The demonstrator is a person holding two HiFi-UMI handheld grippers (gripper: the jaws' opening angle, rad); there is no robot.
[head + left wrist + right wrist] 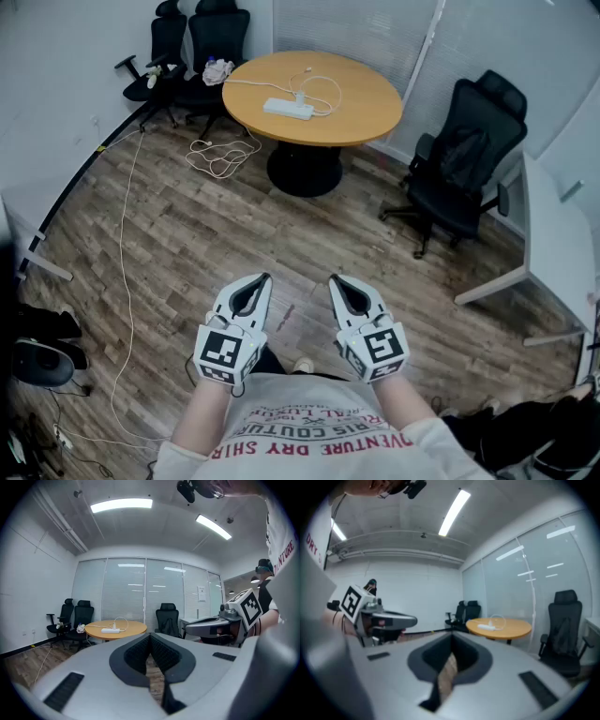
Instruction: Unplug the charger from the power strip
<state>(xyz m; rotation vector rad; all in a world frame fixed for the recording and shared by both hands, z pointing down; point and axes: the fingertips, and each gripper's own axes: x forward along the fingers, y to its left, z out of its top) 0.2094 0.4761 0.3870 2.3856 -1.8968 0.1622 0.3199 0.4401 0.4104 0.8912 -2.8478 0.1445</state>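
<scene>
On the round tan wooden worktop [361, 105], well ahead, lies a flat white power strip [288, 109] with a small white charger [300, 97] plugged in, cable [328, 86] looped. My left tongs [262, 279] and right tongs [337, 279] are closed, empty. Shirt print [309, 441] reads partly "DRY".

Count: one round table [361, 117], one power strip [288, 109] with one charger [300, 97], three office chairs [167, 47] [217, 42] [466, 159], one white desk [553, 234], one loose cable coil [220, 155], two ceiling lights [121, 505] [213, 527], two grippers [261, 279] [337, 279].
</scene>
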